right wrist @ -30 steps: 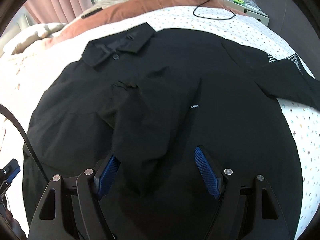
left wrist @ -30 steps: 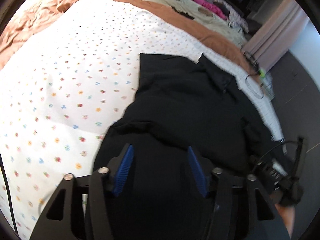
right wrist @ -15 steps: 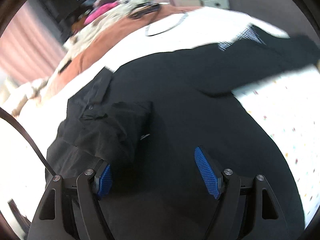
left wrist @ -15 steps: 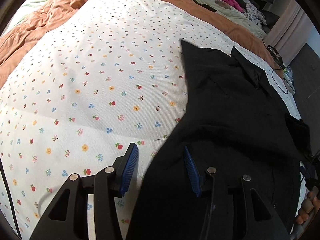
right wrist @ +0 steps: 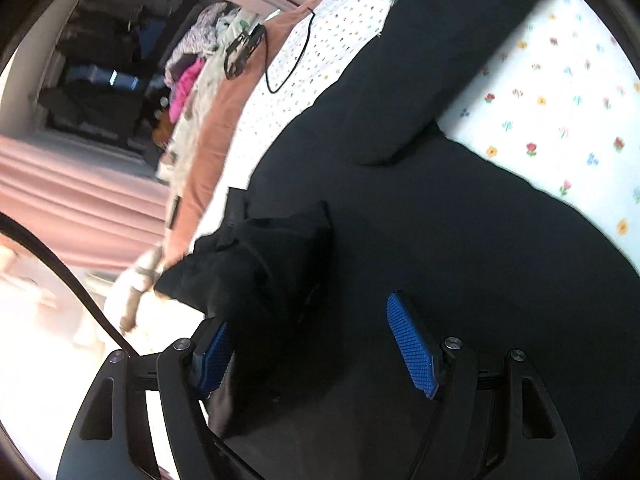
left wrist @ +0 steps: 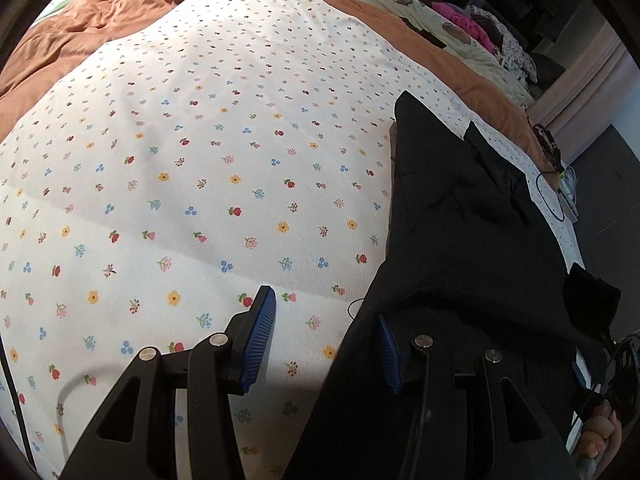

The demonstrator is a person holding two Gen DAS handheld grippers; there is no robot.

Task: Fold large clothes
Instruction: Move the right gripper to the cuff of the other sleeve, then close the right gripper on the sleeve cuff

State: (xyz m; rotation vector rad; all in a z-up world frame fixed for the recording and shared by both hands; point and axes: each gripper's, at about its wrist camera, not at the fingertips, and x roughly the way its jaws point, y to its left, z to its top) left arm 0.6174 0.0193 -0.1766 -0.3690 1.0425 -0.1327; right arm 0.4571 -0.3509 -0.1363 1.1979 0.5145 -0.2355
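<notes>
A large black shirt [left wrist: 472,232] lies spread on a white flower-print bed sheet [left wrist: 200,140]. In the left wrist view my left gripper [left wrist: 324,344] is open and empty, straddling the shirt's left edge low over the sheet. In the right wrist view the shirt [right wrist: 460,240] fills the middle, with one sleeve folded over its body [right wrist: 280,248] and the other sleeve stretched toward the far top [right wrist: 420,40]. My right gripper [right wrist: 316,344] is open and empty above the shirt's body.
A rust-brown blanket [left wrist: 120,8] borders the sheet at the far side. Piled clothes with a pink item [left wrist: 460,16] lie behind it. A black cable [right wrist: 296,52] and a small device lie on the sheet near the far sleeve. Pink curtains [right wrist: 80,184] hang at the left.
My left gripper has moved left, from over the shirt to its left edge. My right gripper has swung right and rolled, so the view is tilted. Both stay open.
</notes>
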